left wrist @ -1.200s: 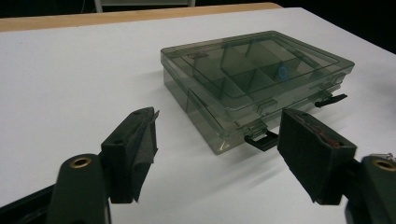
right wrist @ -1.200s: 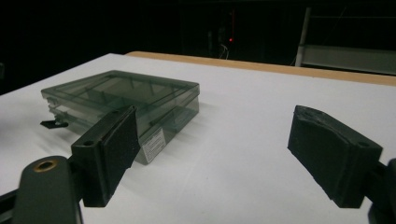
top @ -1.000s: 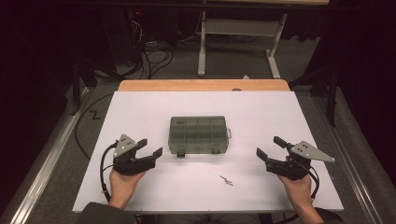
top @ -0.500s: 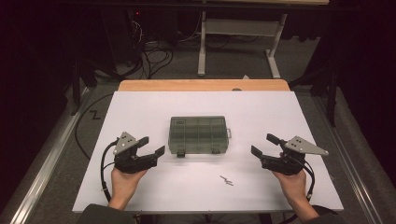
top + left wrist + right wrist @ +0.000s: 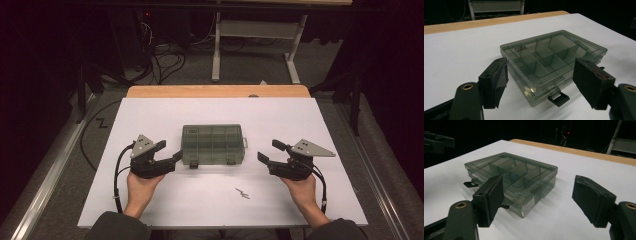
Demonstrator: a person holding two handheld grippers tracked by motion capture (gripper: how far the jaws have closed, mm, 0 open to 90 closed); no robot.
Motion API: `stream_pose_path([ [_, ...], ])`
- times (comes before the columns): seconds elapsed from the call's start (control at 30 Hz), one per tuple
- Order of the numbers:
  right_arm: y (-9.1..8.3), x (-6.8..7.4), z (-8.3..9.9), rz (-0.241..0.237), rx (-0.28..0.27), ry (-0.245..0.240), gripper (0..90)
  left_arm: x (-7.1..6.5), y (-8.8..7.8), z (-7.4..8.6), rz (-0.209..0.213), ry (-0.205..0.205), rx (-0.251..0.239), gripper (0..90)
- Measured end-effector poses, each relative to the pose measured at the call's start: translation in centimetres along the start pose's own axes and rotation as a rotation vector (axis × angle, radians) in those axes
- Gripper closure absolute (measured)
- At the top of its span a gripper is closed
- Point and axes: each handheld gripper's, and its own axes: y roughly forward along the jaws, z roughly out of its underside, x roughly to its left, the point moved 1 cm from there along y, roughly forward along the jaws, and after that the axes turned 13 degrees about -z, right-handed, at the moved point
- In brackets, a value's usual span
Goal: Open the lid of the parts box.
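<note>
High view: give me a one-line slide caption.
Two hand-held grippers, left gripper and right gripper, flank a closed compartment box on a white table, jaws open.

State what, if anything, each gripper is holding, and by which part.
Nothing is held. The left gripper and right gripper stand open, one at each side of the closed compartment box, and their pads are clear of it.

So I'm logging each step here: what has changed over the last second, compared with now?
The right gripper has slid inward across the table toward the compartment box, its jaws closing a little but still apart, with nothing between them. The left gripper stays open beside the box's left end. The box stays shut in place, and the small metal piece has not moved.
</note>
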Motion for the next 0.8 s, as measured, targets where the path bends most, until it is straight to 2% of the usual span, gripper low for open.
stream_pose_path([
  [0.23, 1.9, 0.0, -0.4, -0.008, 0.012, 0.000, 27.3, -0.6, 1.3, -0.5, 0.020, 0.018, 0.015, 28.7],
  [0.63, 4.9, 0.0, -1.1, -0.011, 0.037, -0.018, 29.3, -0.8, 3.2, -1.4, 0.037, 0.010, 0.028, 28.9],
  [0.8, 5.9, 0.3, -1.1, -0.006, 0.073, -0.010, 28.1, -0.8, 3.9, -1.4, 0.039, 0.011, 0.017, 30.8],
])
